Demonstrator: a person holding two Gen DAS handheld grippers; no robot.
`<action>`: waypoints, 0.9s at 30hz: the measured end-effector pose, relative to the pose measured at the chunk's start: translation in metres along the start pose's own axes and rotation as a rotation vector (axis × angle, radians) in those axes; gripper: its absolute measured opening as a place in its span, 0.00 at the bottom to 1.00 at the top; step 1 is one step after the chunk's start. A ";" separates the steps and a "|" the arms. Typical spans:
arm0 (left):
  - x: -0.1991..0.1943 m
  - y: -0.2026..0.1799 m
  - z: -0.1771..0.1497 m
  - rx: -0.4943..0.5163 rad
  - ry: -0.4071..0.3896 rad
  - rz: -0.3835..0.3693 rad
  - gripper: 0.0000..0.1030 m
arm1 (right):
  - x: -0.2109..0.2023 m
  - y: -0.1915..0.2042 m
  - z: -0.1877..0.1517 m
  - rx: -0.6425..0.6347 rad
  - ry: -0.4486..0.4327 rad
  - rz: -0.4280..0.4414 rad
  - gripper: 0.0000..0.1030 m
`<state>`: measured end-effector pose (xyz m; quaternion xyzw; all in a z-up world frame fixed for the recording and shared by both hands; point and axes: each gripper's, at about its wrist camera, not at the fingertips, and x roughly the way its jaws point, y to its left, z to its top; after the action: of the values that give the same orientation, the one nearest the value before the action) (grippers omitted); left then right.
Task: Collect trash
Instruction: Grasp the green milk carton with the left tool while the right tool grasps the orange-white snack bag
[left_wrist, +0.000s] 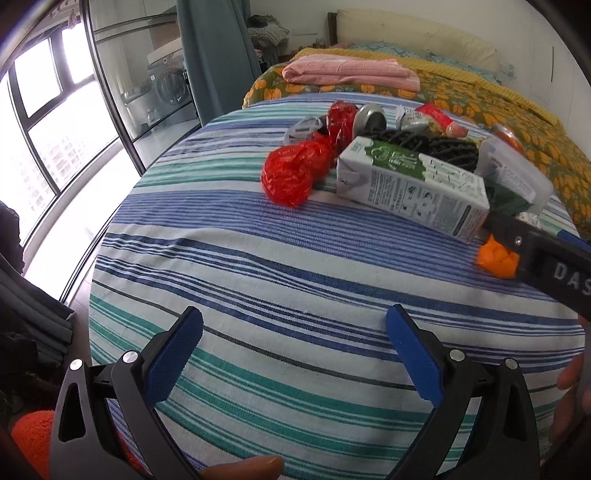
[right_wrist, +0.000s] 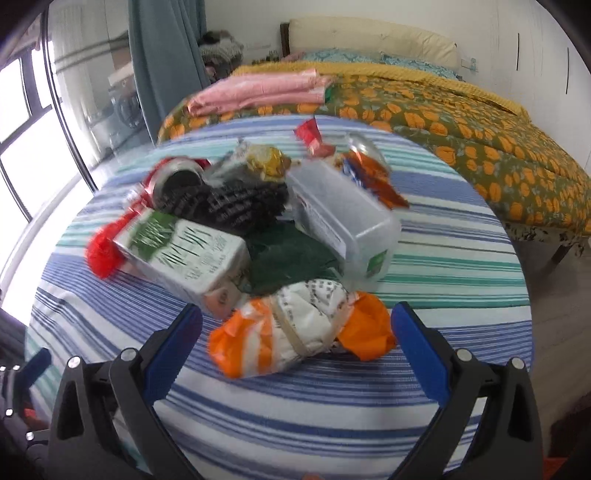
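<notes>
A pile of trash lies on a striped cloth (left_wrist: 295, 258). A green and white milk carton (left_wrist: 410, 184) lies on its side beside a crumpled red plastic bag (left_wrist: 291, 173), a metal can (left_wrist: 371, 116) and a clear plastic box (left_wrist: 513, 170). My left gripper (left_wrist: 295, 328) is open over bare cloth, short of the pile. My right gripper (right_wrist: 297, 325) is open, and its fingers flank an orange and white crumpled bag (right_wrist: 299, 336). The carton (right_wrist: 184, 254), the clear box (right_wrist: 343, 218) and a black mesh bundle (right_wrist: 236, 203) lie just beyond it.
Behind the striped cloth (right_wrist: 332, 406) is a bed with an orange-flowered cover (right_wrist: 480, 140) and folded pink cloth (right_wrist: 258, 92). Glass doors (left_wrist: 122, 92), a teal curtain (left_wrist: 218, 55) and a washing machine (left_wrist: 170, 85) stand at the left. The right gripper's body (left_wrist: 546, 258) shows at right.
</notes>
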<state>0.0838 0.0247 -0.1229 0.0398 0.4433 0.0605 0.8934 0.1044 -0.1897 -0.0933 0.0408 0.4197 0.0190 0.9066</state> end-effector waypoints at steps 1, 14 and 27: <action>0.001 0.000 0.001 -0.001 0.006 -0.004 0.95 | 0.003 -0.005 -0.002 -0.002 0.014 -0.006 0.96; 0.008 0.010 0.000 -0.094 0.048 -0.045 0.96 | -0.012 -0.064 -0.038 0.012 0.048 0.040 0.96; -0.017 -0.034 0.074 -0.110 -0.001 -0.196 0.95 | -0.007 -0.048 -0.042 -0.058 0.021 -0.011 0.96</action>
<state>0.1351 -0.0123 -0.0696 -0.0528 0.4406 -0.0027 0.8962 0.0678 -0.2358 -0.1192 0.0121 0.4287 0.0266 0.9030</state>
